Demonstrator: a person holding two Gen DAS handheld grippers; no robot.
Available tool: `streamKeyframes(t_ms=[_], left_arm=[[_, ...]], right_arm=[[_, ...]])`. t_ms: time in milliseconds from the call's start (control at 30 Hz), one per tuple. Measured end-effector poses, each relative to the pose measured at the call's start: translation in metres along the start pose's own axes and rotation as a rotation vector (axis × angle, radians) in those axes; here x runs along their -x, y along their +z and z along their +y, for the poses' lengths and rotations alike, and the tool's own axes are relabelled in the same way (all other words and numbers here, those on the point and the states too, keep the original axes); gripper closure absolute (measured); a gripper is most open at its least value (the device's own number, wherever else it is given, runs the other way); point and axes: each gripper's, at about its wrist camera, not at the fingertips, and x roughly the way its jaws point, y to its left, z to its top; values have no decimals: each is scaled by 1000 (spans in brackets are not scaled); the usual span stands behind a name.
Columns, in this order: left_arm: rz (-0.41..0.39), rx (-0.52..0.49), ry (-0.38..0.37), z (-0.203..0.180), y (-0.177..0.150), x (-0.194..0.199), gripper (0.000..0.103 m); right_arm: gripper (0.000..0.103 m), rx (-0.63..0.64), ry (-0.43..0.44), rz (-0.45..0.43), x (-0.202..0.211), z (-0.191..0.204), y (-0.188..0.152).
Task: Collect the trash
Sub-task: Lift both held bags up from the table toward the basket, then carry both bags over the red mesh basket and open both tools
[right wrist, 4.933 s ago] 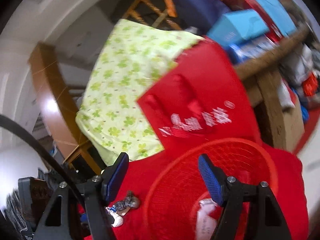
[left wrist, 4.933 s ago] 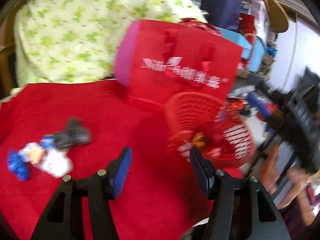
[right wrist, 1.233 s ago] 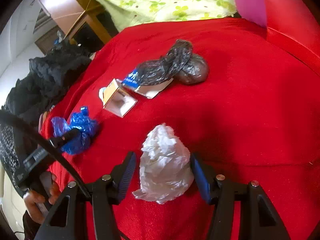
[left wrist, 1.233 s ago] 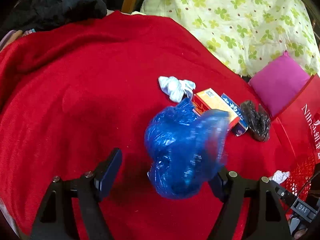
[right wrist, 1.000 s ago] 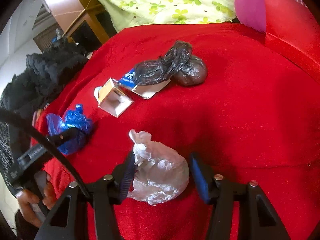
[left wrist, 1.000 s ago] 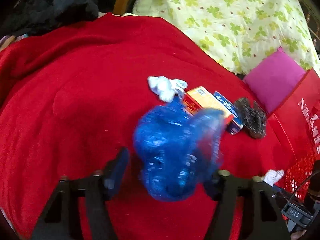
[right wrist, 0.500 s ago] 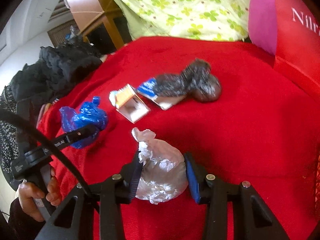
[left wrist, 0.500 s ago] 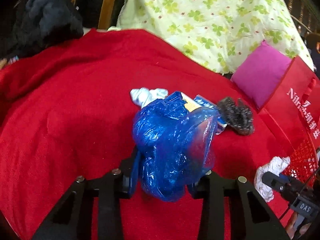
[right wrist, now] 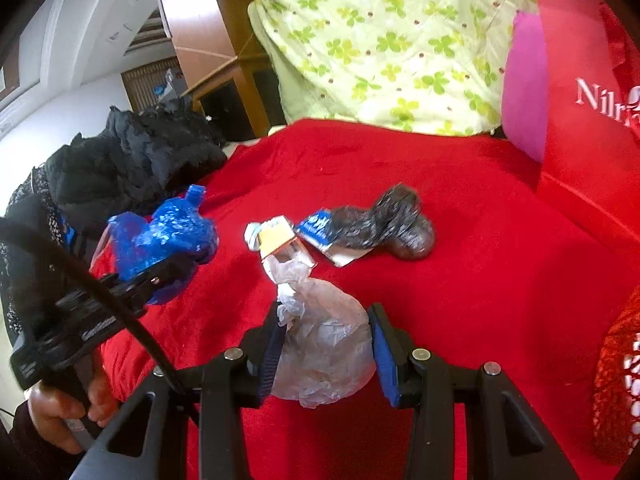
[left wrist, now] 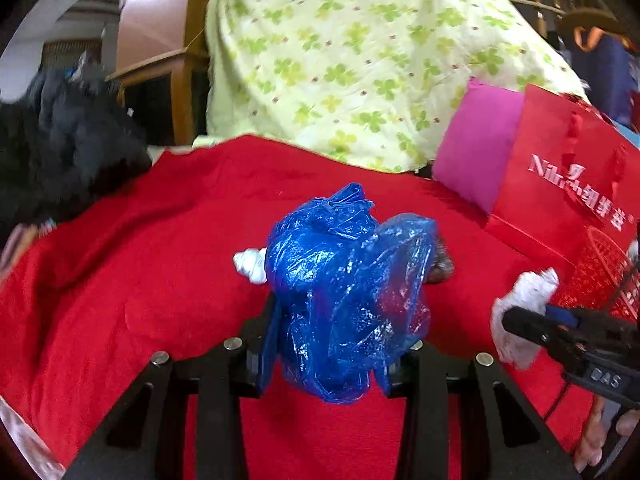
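Nearest: left claw [left wrist: 326, 354] clamped on a crumpled blue plastic bag [left wrist: 348, 292], lifted above the red blanket [left wrist: 140, 288]. Right claw [right wrist: 326, 354] pinching a knotted white plastic bag [right wrist: 324, 352], likewise off the blanket. Farther in, mid-blanket: a small orange carton [right wrist: 280, 240], a blue-and-white wrapper [right wrist: 320, 224], a dark plastic bag [right wrist: 392, 224]. At the right edge, a red basket [right wrist: 618, 392]; behind, a red gift bag [left wrist: 568, 184].

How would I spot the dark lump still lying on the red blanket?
On the red blanket, look toward the pink cushion and red paper bag. The knotted, crinkled black plastic bag lies there, overlapping a blue-and-white carton; it is the only dark wad.
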Motion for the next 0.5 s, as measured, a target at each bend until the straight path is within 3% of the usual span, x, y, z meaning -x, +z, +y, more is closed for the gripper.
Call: streamKeyframes(t_ms=[500], left_arm=[[-168,-179,3,-82,42,75,62]], right_arm=[[59,-23,-18,-230,87,-24,21]])
